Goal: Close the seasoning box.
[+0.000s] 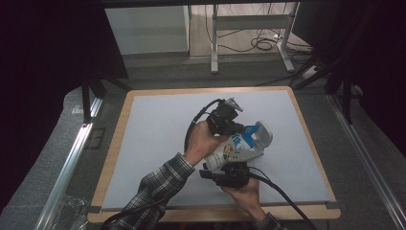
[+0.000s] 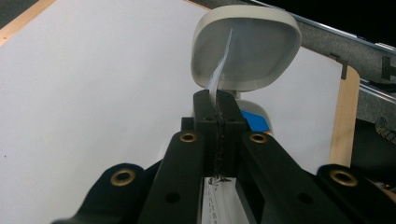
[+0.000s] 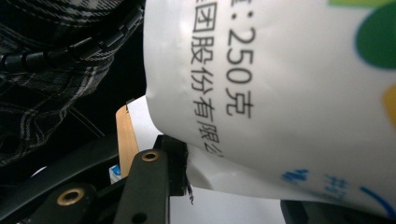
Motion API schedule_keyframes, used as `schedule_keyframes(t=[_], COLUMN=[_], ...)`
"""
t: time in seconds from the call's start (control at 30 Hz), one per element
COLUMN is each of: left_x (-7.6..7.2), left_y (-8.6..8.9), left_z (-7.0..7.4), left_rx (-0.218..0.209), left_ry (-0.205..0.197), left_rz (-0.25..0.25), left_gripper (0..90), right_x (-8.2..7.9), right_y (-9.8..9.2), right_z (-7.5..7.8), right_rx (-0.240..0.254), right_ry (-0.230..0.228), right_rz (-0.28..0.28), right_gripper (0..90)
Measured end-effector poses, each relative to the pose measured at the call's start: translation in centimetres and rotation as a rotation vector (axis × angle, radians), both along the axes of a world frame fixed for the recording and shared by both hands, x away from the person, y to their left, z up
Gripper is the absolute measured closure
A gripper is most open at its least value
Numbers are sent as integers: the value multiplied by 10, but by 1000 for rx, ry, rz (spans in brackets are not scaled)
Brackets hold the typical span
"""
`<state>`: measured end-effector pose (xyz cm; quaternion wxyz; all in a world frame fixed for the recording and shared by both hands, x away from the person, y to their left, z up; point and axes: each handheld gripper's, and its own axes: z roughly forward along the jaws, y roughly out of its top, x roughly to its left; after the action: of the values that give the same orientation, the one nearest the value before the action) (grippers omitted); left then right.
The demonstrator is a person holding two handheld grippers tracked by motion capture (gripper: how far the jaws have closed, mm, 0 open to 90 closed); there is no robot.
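A white container (image 1: 229, 149) with blue and green print lies tilted above the mat between both hands. Its body (image 3: 299, 93) carries black printed characters. My right gripper (image 1: 231, 163) comes from below and is shut on that body, one pad (image 3: 173, 168) pressing its lower edge. My left gripper (image 1: 243, 129) reaches in from the upper left. Its jaws (image 2: 215, 100) are shut on a thin film strip (image 2: 223, 65) that runs up to the container's rounded white top (image 2: 247, 49).
A white mat (image 1: 158, 143) covers the wood-edged table (image 1: 115, 143). Metal rails (image 1: 72, 158) run along both sides. Desk legs and loose cables (image 1: 261, 43) stand beyond the far edge. A plaid sleeve (image 1: 153, 191) crosses the near left of the mat.
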<state>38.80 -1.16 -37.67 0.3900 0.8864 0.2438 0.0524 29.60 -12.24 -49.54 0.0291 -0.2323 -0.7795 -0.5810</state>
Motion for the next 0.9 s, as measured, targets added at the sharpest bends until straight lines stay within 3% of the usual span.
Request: schedule_keyframes(t=[0.9], left_x=[0], left_y=[-4], left_z=[3], left_rx=[27], left_ry=[-13], left_rz=[-2], left_gripper=[896], right_x=[0], right_y=[0], right_z=[2], right_rx=[3], right_ry=[11], right_rz=[-9], right_gripper=[620])
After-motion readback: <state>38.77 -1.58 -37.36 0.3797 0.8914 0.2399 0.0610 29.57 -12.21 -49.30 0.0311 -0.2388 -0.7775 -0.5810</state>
